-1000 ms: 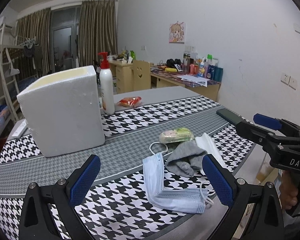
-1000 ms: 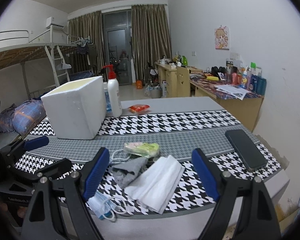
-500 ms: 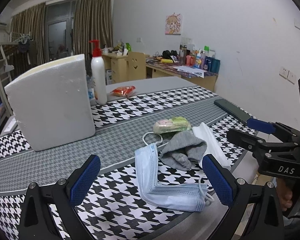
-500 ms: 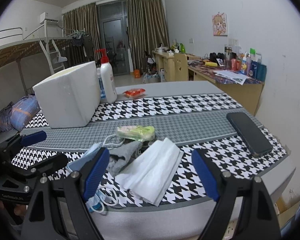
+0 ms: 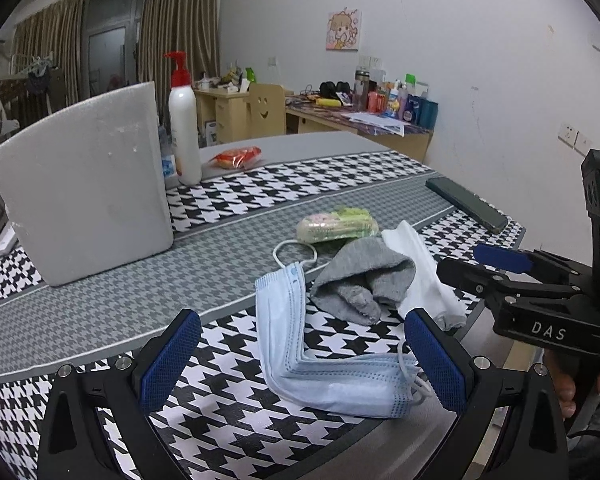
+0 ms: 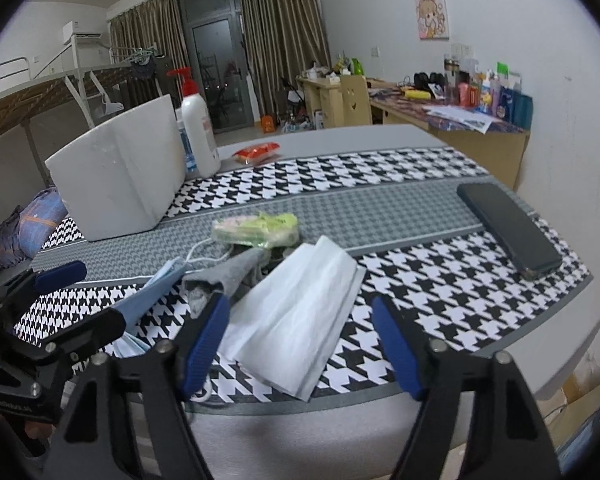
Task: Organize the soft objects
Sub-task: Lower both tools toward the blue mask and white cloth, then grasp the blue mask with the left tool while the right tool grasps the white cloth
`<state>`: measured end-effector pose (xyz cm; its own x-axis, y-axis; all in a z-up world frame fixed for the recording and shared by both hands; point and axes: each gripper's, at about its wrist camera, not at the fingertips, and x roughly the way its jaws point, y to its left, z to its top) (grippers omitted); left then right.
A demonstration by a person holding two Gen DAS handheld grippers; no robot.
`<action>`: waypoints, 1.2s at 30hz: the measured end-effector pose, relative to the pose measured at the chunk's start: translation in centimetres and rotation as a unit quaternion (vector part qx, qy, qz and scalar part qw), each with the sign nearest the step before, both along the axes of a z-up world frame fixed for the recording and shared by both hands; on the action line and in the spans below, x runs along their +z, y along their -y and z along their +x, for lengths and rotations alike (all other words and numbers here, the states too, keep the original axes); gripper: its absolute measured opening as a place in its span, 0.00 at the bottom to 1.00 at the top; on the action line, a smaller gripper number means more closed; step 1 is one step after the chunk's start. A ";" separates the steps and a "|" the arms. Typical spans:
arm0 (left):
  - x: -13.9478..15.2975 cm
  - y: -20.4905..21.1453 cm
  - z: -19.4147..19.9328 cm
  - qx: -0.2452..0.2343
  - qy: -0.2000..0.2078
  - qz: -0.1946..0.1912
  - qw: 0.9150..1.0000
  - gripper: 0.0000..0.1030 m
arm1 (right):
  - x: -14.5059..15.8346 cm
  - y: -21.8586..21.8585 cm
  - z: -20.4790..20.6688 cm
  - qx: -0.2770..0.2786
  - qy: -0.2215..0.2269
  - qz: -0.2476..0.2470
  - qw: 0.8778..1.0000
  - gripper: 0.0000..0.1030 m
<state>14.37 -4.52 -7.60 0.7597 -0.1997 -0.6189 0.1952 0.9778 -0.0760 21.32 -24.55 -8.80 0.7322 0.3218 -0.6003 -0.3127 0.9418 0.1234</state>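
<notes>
Grippers side by side, tilted down over table edge: left gripper [image 5: 302, 354] jaws wide, right gripper [image 6: 300, 344] jaws closing around white tissue [image 6: 296, 320].

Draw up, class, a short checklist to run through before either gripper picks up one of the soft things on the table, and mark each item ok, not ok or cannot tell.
1. Left gripper open and empty: ok.
2. Right gripper empty: ok; its jaws are closing, white folded cloth lies between them, pads not pressing.
3. Blue face mask lies free in front of the left gripper: ok.
4. Grey sock clear of neighbours: not ok, it overlaps the cloth.
5. Foam box open and empty inside: cannot tell.
6. Phone away from the soft pile: ok.
</notes>
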 end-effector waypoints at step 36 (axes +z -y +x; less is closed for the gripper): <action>-2.2 0.5 1.3 -0.005 -0.054 0.011 0.998 0.78 | -1.8 -0.3 1.3 0.002 -0.043 -0.004 0.999 0.61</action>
<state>15.69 -5.04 -9.81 0.6861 -0.1918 -0.7017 0.1965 0.9776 -0.0751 22.62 -24.25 -10.56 0.6764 0.3207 -0.6630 -0.3059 0.9412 0.1432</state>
